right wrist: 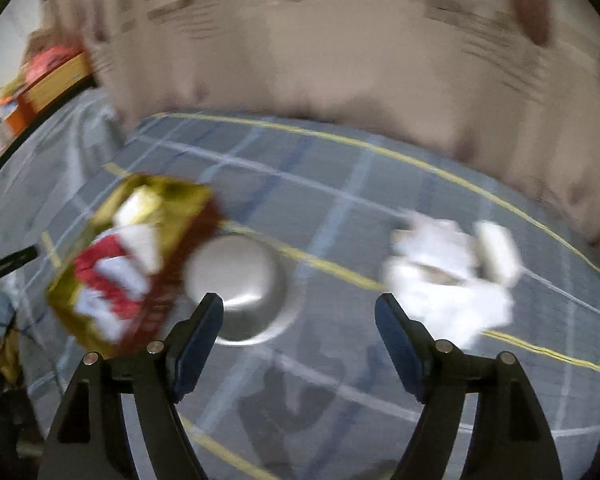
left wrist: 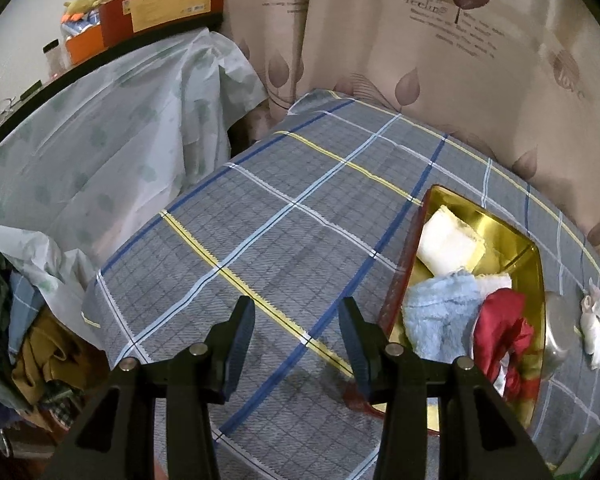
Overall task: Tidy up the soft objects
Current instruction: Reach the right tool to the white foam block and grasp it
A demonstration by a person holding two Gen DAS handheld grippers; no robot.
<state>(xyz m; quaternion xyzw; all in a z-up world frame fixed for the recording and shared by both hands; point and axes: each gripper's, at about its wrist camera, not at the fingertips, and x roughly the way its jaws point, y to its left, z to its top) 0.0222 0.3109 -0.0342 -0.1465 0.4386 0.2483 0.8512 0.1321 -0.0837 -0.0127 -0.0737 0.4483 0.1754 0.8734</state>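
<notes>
We held both grippers empty over the plaid sheet (left wrist: 284, 216), the left (left wrist: 298, 344) and the right (right wrist: 298, 338) each with fingers apart. The tin (left wrist: 512, 236) held a pad (left wrist: 450, 246), blue towel (left wrist: 440, 312) and red cloth (left wrist: 500, 332); white cloths (right wrist: 448, 276) lay beyond the bowl (right wrist: 236, 280).
</notes>
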